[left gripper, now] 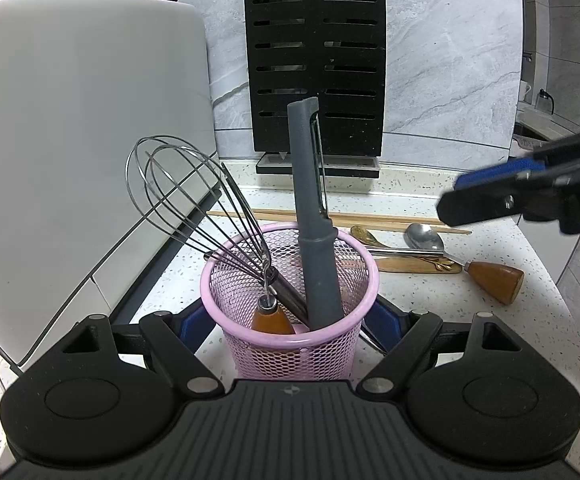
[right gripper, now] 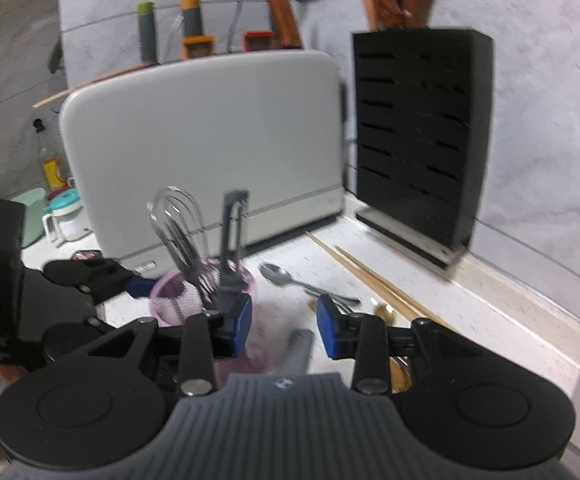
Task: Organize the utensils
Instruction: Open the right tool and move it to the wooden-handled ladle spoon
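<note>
Your left gripper (left gripper: pixel 290 322) clamped the light mesh cup (left gripper: pixel 290 280); right jaws stood released near the slippery steel spoon (left gripper: pixel 425 237), best pinched mid-handle

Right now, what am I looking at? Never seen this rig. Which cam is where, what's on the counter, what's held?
No robot here: a person holds a two-finger gripper in each hand, with a fisheye camera on each looking along its fingers.

Left wrist view: the left gripper clamps the pink mesh cup, which already holds a whisk and a grey peeler.

Right wrist view, blurred: the right gripper is open and holds nothing.

Lying on the speckled counter: a metal spoon, chopsticks and a wooden-handled utensil. Behind stand a grey cutting board and a black knife block.
</note>
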A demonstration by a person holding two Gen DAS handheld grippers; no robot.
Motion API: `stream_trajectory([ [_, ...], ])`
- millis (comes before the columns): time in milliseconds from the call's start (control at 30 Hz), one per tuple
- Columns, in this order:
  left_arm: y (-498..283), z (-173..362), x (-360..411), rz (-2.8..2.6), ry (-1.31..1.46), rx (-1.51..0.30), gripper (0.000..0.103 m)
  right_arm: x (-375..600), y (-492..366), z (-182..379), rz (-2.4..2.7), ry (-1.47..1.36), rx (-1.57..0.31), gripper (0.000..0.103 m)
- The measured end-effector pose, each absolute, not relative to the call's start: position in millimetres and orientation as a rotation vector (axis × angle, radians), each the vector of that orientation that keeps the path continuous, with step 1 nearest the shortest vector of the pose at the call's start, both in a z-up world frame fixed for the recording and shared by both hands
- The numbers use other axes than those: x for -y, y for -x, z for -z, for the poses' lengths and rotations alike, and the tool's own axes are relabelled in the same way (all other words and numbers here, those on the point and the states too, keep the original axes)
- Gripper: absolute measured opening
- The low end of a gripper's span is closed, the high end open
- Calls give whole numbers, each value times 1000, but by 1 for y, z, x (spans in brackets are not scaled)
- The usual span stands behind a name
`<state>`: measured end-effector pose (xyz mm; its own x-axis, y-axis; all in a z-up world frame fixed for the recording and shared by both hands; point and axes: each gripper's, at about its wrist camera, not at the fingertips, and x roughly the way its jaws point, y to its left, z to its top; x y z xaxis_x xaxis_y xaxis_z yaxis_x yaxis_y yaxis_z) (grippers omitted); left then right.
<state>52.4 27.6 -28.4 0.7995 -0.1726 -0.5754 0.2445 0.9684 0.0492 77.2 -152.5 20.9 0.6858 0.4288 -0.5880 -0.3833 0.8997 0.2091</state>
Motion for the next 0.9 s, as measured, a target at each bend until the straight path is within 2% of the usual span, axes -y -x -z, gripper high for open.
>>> stream_trajectory([
  [367, -53, 28, -28, 225, -123, -604, 95, 171, -87, 10, -346, -10, -874, 35],
  [900, -52, 28, -27, 224, -124, -604, 95, 200, -96, 41, -241, 27, -1009, 35],
])
